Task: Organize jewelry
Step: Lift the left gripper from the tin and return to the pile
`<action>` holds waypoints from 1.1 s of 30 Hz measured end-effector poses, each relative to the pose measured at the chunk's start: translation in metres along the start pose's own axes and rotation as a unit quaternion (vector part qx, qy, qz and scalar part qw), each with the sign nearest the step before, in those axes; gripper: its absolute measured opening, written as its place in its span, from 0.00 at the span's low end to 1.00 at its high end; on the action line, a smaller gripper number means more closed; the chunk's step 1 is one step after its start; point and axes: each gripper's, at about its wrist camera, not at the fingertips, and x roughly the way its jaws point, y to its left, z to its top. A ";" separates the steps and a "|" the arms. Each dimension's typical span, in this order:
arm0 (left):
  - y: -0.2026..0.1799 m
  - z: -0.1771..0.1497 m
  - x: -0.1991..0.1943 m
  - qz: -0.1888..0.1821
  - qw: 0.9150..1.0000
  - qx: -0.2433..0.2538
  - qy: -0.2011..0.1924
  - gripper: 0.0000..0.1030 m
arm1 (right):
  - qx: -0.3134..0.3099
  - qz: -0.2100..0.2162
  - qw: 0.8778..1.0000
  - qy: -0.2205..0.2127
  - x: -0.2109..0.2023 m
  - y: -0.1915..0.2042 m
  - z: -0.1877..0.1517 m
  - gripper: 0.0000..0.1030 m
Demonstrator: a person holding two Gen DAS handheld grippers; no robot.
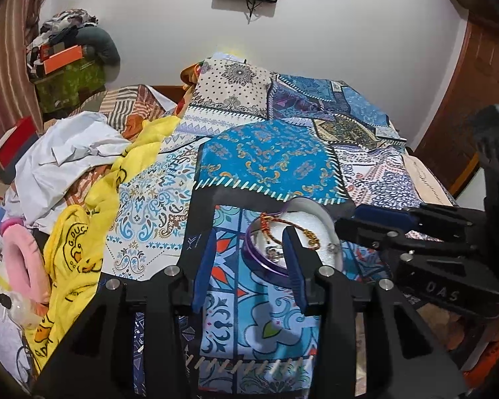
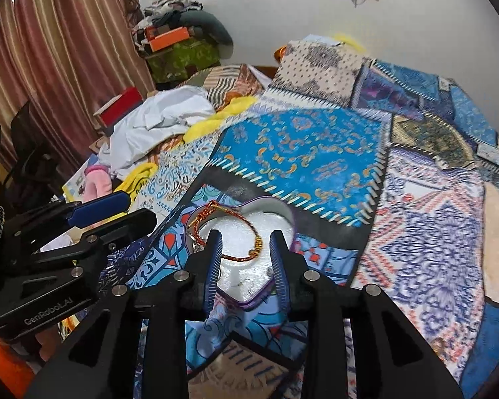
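I take the heart-shaped box (image 2: 249,259) as my landmark: it sits on the patchwork bedspread (image 2: 316,166) of the bed, and everything I care about lies inside it. My right tool (image 2: 246,266) hangs directly over the box, pointing steeply down, its blue pads parted with nothing pressed between them. The red-and-gold thread bracelet (image 2: 236,232) lies in the box's far half, a loose open loop draped partly over the rim on the left, its gold beaded clasp just beside my right-hand pad. So the bracelet is ahead of and below the right tool, its long span running roughly across the gap of the jaws.

My left tool (image 1: 249,266) stands to the left of the box, also apart and empty; only its right pad overlaps the box, so I judge the right tool the nearer one.

The box has a thin purple wall, likely tin, and a white foam-like lining, soft and faintly sparkling. The bracelet is braided cord, limp, likely to snag. Small silvery pieces (image 1: 272,252), perhaps earrings, rest on the lining near the box's left wall; I cannot tell their exact form.
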 end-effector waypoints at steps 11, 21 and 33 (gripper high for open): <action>-0.038 0.003 -0.023 -0.016 0.999 0.031 -0.016 0.46 | 0.017 -0.035 0.998 -0.049 -0.057 -0.021 -0.013 0.26; -0.089 0.002 -0.023 -0.045 0.997 0.069 -0.010 0.49 | 0.056 -0.085 0.992 -0.076 -0.103 -0.065 -0.040 0.27; -0.148 -0.003 0.002 -0.091 0.990 0.104 0.022 0.49 | 0.118 -0.130 0.982 -0.068 -0.131 -0.125 -0.084 0.27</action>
